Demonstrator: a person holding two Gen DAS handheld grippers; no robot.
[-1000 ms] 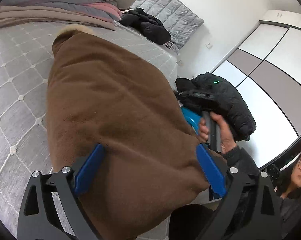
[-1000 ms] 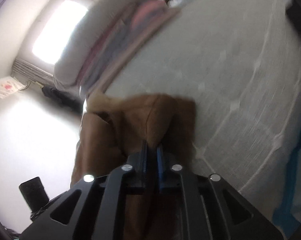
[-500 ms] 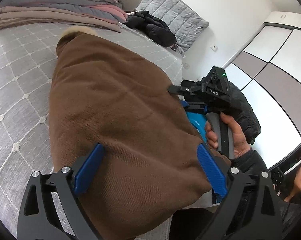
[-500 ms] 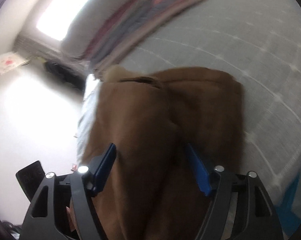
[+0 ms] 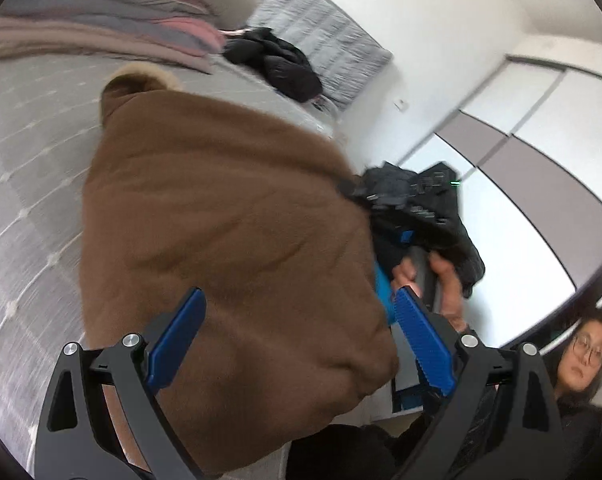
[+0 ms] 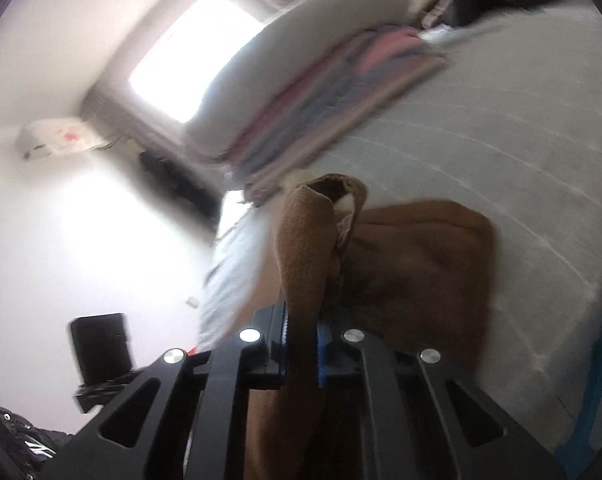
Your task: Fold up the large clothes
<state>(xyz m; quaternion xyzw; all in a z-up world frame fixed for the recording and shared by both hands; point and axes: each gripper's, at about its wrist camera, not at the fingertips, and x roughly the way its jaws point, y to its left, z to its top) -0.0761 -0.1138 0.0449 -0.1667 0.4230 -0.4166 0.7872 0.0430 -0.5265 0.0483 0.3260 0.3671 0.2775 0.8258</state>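
A large brown coat [image 5: 221,220] with a pale fur-trimmed hood [image 5: 141,76] lies on the grey quilted bed [image 5: 29,184]. My left gripper [image 5: 297,340] hovers over the coat's near end, open, its blue fingers [image 5: 177,340] wide apart and the cloth bulging between them. The right wrist view shows my right gripper [image 6: 303,344] with its jaws closing tight on a raised fold [image 6: 305,248] of the coat [image 6: 421,264]. In the left wrist view a hand [image 5: 441,280] holds that black right gripper [image 5: 417,200] at the coat's right edge.
Folded blankets [image 5: 101,32] and a pillow are stacked at the bed's far end. A black jacket [image 5: 277,64] lies by the quilted headboard [image 5: 325,48]. A wardrobe [image 5: 541,140] stands to the right. A person [image 5: 581,360] sits low at the right. The bed's edge is near.
The right gripper opened wide over the coat, then closed on a fold and rose with it. The left gripper stayed open and lifted slightly.
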